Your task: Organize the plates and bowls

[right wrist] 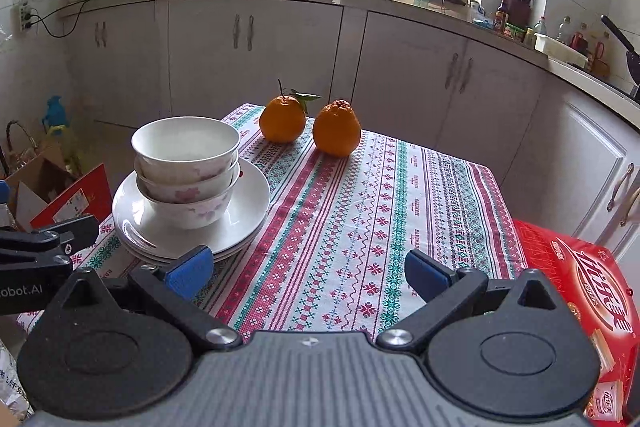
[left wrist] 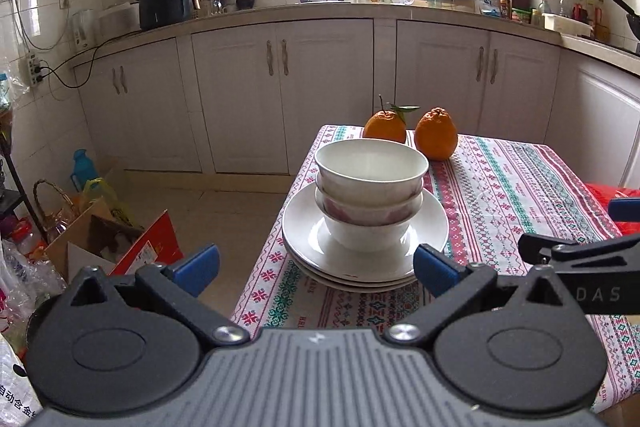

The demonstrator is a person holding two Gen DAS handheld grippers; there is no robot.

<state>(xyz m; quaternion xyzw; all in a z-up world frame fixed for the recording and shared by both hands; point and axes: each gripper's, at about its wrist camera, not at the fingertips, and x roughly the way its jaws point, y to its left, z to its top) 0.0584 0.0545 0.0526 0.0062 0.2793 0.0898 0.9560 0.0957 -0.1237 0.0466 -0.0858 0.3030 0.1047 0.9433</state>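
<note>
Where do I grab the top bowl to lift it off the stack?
Probably by the rim of the top bowl, one finger inside and one outside, coming from above on the near side. It sits upright, nested in two more bowls on the plates, so only its rim and upper wall are exposed. The left gripper faces it, jaws open.

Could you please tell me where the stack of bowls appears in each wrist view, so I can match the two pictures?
Left wrist: stack of bowls sits centre frame, on the plates.
Right wrist: stack of bowls sits left of centre.
Shared landmark: two oranges behind the stack.
</note>
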